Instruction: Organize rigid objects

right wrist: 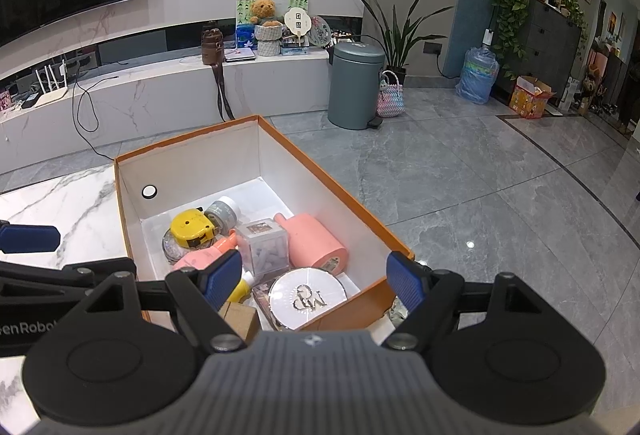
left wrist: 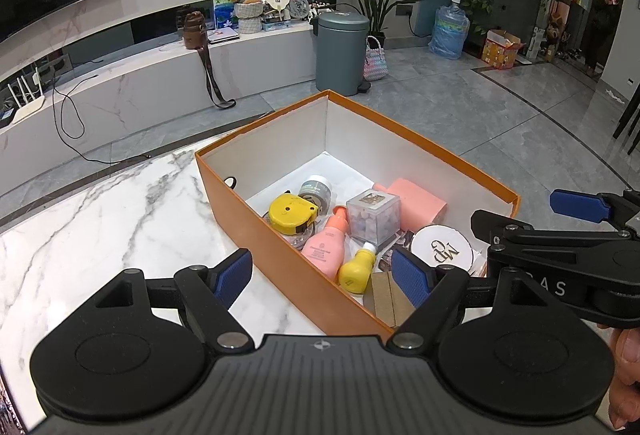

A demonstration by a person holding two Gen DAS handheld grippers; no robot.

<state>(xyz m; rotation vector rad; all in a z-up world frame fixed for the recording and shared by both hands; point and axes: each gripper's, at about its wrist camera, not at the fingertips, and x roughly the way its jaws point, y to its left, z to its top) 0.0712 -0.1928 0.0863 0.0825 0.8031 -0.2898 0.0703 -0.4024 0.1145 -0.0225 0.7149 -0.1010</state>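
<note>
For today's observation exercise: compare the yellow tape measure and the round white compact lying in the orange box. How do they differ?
The yellow tape measure is chunky and bright yellow; the round white compact is a flat white disc with gold lettering. The tape measure lies deeper in the orange box, beside a grey jar; the compact sits at the near end, by the wall. Both lie inside the box, untouched by either gripper.

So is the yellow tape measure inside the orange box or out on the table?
Inside. The yellow tape measure lies on the orange box floor beside a grey jar, below the rim.
</note>
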